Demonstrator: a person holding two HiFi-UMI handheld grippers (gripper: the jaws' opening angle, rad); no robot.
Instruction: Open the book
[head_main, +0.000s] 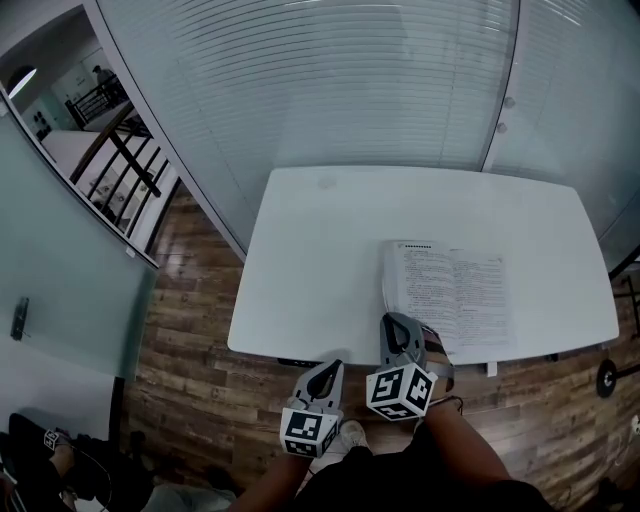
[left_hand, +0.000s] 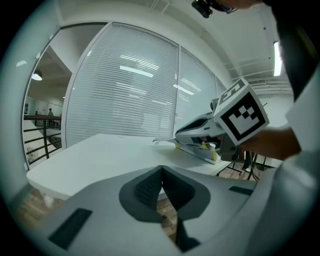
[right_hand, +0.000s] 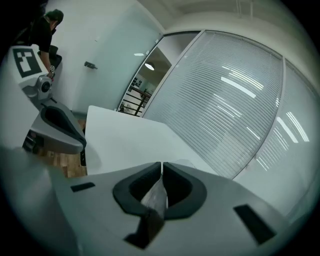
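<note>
The book (head_main: 455, 290) lies open on the white table (head_main: 320, 250), near its front right edge, printed pages up. My right gripper (head_main: 390, 320) is at the book's near left corner, shut on a thin page that shows edge-on between its pads (right_hand: 161, 167). The left gripper view shows that same gripper (left_hand: 179, 135) over the book (left_hand: 202, 152), whose yellow cover edge is visible. My left gripper (head_main: 333, 365) hovers off the table's front edge, left of the right one, shut with nothing between its jaws (left_hand: 161, 172). It also shows in the right gripper view (right_hand: 80, 142).
A glass wall with blinds (head_main: 350, 80) runs behind the table. Wooden floor (head_main: 190, 330) lies to the left and below, with a railing (head_main: 130, 160) beyond it. A person (head_main: 50, 450) sits at the lower left. A wheeled base (head_main: 605, 378) stands at the right.
</note>
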